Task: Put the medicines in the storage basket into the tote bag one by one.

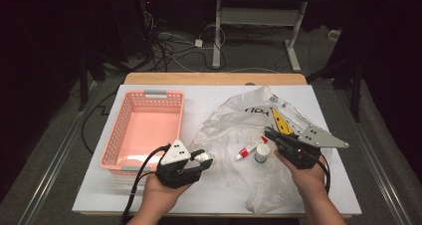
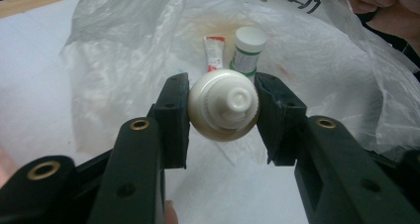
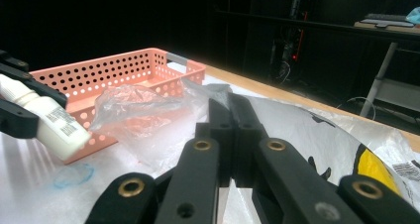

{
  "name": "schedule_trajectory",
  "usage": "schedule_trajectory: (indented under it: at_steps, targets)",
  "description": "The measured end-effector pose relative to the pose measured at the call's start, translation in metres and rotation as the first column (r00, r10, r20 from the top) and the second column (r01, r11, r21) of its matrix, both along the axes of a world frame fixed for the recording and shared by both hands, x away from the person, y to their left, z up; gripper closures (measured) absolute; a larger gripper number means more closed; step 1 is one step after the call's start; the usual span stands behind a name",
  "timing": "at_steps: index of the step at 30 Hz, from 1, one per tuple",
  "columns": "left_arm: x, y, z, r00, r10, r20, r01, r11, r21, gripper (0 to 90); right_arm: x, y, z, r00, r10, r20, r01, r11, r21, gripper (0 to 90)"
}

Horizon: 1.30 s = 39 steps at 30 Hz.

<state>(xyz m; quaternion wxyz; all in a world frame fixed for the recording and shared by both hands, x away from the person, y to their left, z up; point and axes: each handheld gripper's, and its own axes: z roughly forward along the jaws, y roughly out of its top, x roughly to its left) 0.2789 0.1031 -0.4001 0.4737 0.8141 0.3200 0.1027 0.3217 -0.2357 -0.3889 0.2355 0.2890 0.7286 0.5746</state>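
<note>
Left hand (image 1: pixel 161 187) low at the near edge of the counter (image 1: pixel 99 185), forearm coming up from the bottom of the high view, palm wrapped under the left gripper (image 1: pixel 201 160). Fingers (image 2: pixel 171 117) pointed right toward the bag, roughly level — closed part-way on a white bottle (image 2: pixel 224 105), one pad on each side of its round body, cap facing the left gripper view. Bottle held clear of the counter, just right of the near corner of the pink basket (image 1: pixel 144 128) and at the left edge of the clear plastic bag (image 1: pixel 234 130).

Right hand (image 1: pixel 306 172) on the far side of the bag, wrist angled inward, right gripper (image 1: pixel 271 134) aimed up and left across the counter. Fingers (image 3: pixel 220 130) pressed fully together in the right gripper view, pinching a fold of the bag's thin film at the tips.

Spread inside the crumpled bag, between the two grippers: a small red-and-white tube (image 1: pixel 249 149) lying flat and a small white jar (image 1: pixel 262 153) with a green label — upright, just beside the tube. In the left gripper view both sit right behind the held bottle. Basket lying lengthwise on the left half of the counter, a cable trailing from the left gripper toward the person.
</note>
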Motion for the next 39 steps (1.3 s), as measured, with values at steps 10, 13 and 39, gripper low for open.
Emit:
schedule_trajectory:
  at_steps: [10,13,39]
  targets:
    - [0.017,-0.034,-0.005,0.9998,-0.004,0.022,0.004,1.0000,0.007,58.2,0.000,0.000,0.000,1.0000,0.002,0.001,-0.002,1.0000,0.002,90.0]
    - [0.023,-0.043,-0.006,0.9997,-0.008,0.023,0.008,0.9999,0.013,58.2,0.000,0.000,0.000,1.0000,0.003,0.002,-0.003,1.0000,0.001,90.0]
    - [0.066,-0.085,-0.022,0.9997,-0.010,0.023,0.008,0.9984,0.056,58.1,0.006,0.003,-0.006,0.9997,0.002,-0.025,-0.002,1.0000,0.000,90.0]
